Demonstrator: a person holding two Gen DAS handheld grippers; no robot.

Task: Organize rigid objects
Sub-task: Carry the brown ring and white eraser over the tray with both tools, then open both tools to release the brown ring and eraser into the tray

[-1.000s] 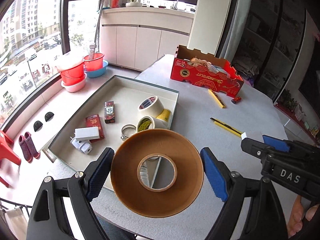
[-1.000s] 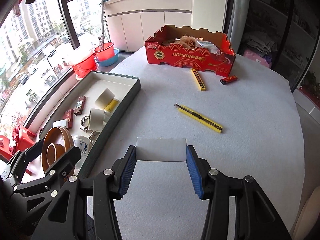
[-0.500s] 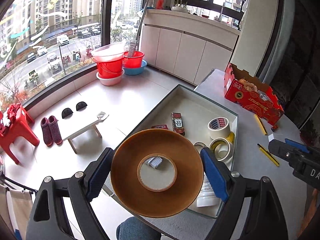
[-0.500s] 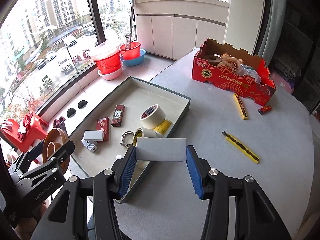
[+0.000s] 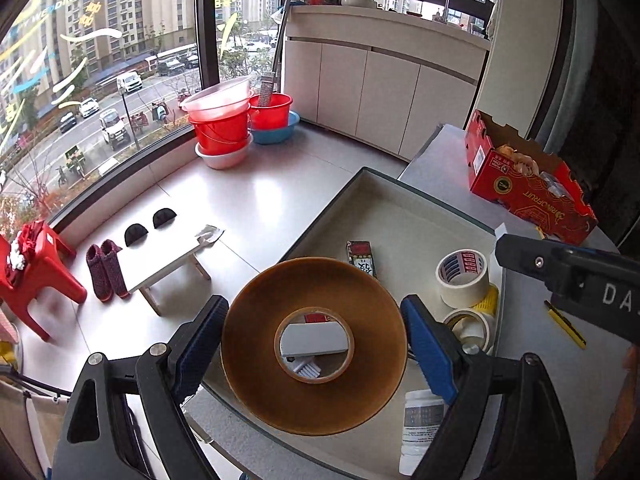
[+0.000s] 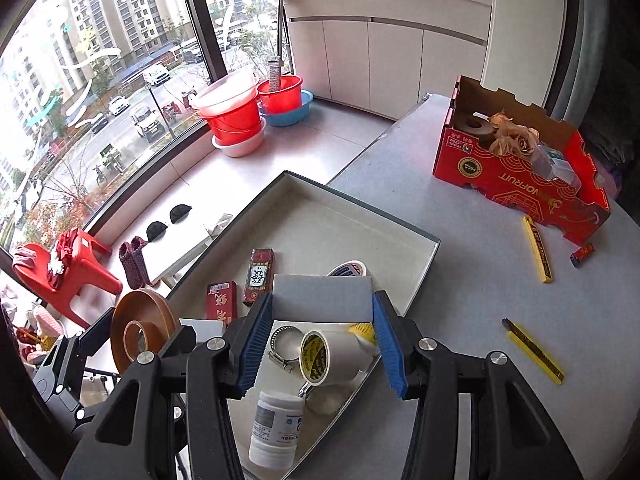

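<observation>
My left gripper (image 5: 314, 344) is shut on a big brown tape roll (image 5: 260, 360), held flat-faced above the near end of the shallow tray (image 5: 400, 216). The same brown tape roll (image 6: 156, 312) shows at the left of the right wrist view. My right gripper (image 6: 322, 332) is shut on a white rectangular block (image 6: 322, 298) over the tray (image 6: 360, 208). Inside the tray lie white tape rolls (image 6: 332, 354), a hose clamp (image 6: 282, 340), red packets (image 6: 260, 270) and a white bottle (image 6: 278, 428).
On the grey table (image 6: 480, 260) stand a red cardboard box (image 6: 516, 176), two yellow utility knives (image 6: 534, 350) and a small red lighter (image 6: 582, 254). Left of the table, red buckets (image 5: 224, 128), a low white stool (image 5: 160, 260) and a red stool (image 5: 36, 268) stand below.
Both grippers have swung left from over the table to over the tray, still holding the tape roll and the white block. More of the floor and window shows.
</observation>
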